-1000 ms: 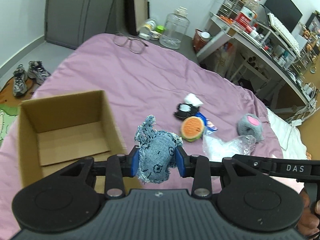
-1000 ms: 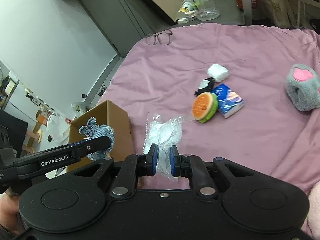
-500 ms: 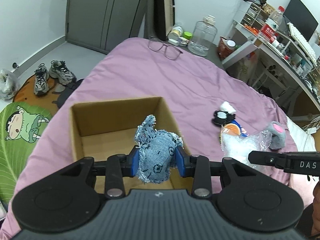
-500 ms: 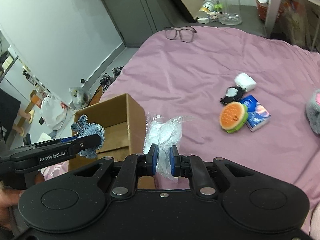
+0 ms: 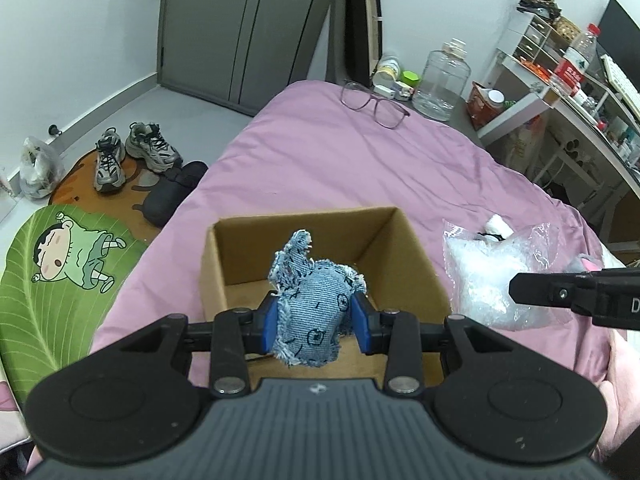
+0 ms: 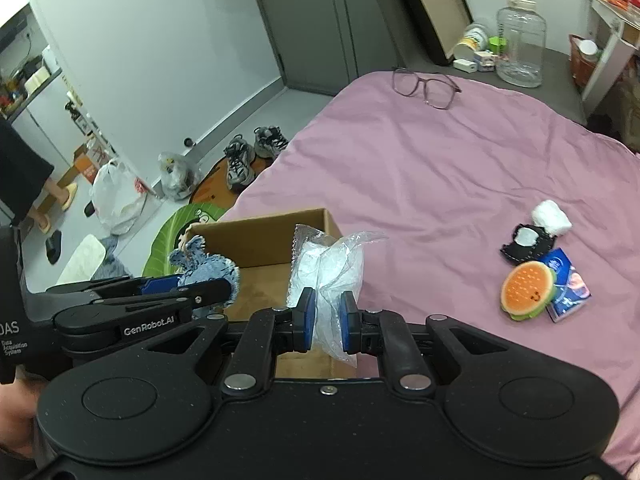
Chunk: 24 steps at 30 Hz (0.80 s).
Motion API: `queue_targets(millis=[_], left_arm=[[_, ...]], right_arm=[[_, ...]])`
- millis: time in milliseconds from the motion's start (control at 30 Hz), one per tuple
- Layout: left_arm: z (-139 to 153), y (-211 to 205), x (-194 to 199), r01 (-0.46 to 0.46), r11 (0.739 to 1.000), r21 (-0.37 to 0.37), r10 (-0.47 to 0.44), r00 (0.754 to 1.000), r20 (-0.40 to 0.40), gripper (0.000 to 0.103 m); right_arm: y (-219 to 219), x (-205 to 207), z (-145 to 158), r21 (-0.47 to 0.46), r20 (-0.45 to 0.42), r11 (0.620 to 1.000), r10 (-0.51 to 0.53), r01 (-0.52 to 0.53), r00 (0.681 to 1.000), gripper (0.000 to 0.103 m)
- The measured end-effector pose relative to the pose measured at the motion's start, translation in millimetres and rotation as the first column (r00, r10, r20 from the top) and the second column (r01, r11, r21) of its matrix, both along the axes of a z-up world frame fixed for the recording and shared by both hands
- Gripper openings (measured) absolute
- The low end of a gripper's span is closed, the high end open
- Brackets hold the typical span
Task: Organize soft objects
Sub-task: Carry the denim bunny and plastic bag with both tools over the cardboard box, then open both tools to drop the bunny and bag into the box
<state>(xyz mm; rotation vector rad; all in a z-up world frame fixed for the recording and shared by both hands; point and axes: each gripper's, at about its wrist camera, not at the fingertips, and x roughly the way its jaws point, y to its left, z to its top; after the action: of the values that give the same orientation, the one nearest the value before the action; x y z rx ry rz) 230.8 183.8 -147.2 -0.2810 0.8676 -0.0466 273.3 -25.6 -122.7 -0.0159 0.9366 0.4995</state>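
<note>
Left gripper (image 5: 314,316) clamped on denim plush toy (image 5: 312,304), blue pads pressing both flanks, frayed ear sticking upward. Toy hanging over the open cardboard box (image 5: 404,248) at lower centre of the left wrist view; box floor directly beyond and below it, so release looks like a straight drop (judgement only). Box interior bare where visible.

Right gripper (image 6: 324,320) closed narrowly on clear plastic bag of white filling (image 6: 326,276), bag bunched and standing upright between the pads. In the right wrist view, bag sitting over the box's near right corner, close to the rim rather than well inside; a short shift toward frame left likely needed before letting go. Left gripper nearer the box middle.

Possible snag: both grippers crowding one opening, bag and toy just beside each other.

Remaining on the pink bed cover (image 6: 440,168), right of frame: burger plush (image 6: 528,290), blue tissue pack (image 6: 568,284) touching it, black-and-white item (image 6: 528,240), white roll (image 6: 552,216). Glasses (image 6: 428,86) near the far edge, well apart.
</note>
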Motion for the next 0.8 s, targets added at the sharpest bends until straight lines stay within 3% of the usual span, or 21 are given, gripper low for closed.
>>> queue_targets(millis=[233,333,600,633,733,800], left_arm=[[-5,14,8,-0.049,0.999,0.014,0.049,0.999,-0.004,0.04],[-3,22,8,-0.064,0.998,-0.018,0.064,0.998,-0.004,0.041],[10,25,-2,-0.069,0.998,0.001,0.069,0.997,0.019,0.045],[13,25,-3,-0.068,0.998,0.006,0.068,0.997,0.026,0.046],[19,27,-7,-0.073,0.997,0.02,0.073,0.997,0.039,0.049],[21,29,-9,-0.074,0.997,0.02,0.073,0.997,0.033,0.051]], right_arm=[[20,3,-2,-0.015,0.008,0.999,0.031,-0.031,0.999,0.013],[26,5,-4,-0.012,0.007,0.999,0.04,-0.04,0.999,0.013],[43,15,-11,0.048,-0.01,0.997,0.067,-0.067,0.998,0.013],[45,16,-12,0.069,-0.011,0.995,0.079,-0.078,0.997,0.016],[53,20,-15,0.033,-0.008,0.997,0.065,-0.065,0.998,0.041],[48,18,-14,0.038,0.003,0.998,0.053,-0.053,0.999,0.043]])
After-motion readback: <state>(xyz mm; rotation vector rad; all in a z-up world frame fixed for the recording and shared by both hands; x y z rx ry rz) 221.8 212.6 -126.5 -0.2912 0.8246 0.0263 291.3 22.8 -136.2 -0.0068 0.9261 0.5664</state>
